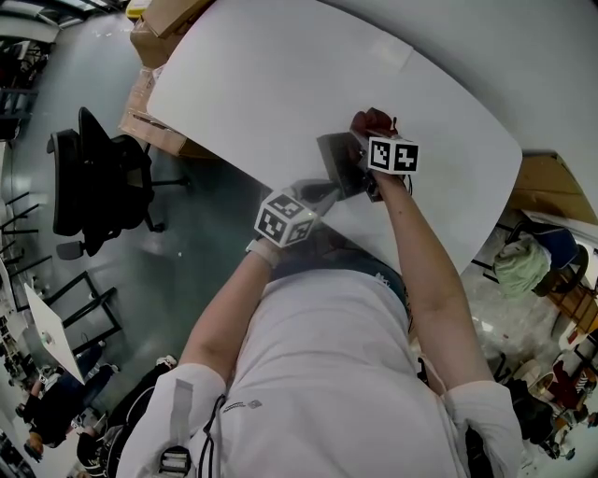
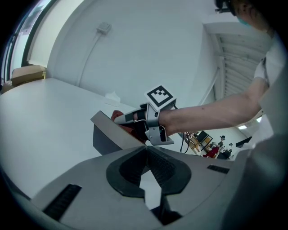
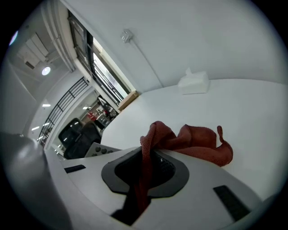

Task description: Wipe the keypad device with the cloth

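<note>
The grey keypad device [image 1: 336, 157] is tilted up off the white table [image 1: 308, 65] near its front edge. My left gripper [image 1: 322, 192] comes from the lower left, and its jaws close to a point on the device's near corner [image 2: 108, 130]. My right gripper [image 1: 372, 138] is just right of the device, shut on a dark red cloth [image 1: 374, 120]. In the right gripper view the cloth [image 3: 198, 141] runs down between the jaws of the right gripper [image 3: 146, 155] and bunches on the table beyond them. The device's buttons [image 3: 96, 150] show at the left. From the left gripper [image 2: 146, 147], the right gripper [image 2: 135, 117] lies on the device's far side.
A small white box [image 3: 194, 83] sits at the table's far side near the wall. Cardboard boxes [image 1: 163, 28] are stacked past the table's left end. A black office chair [image 1: 93, 177] stands on the floor to the left. Other tables and people are in the distance.
</note>
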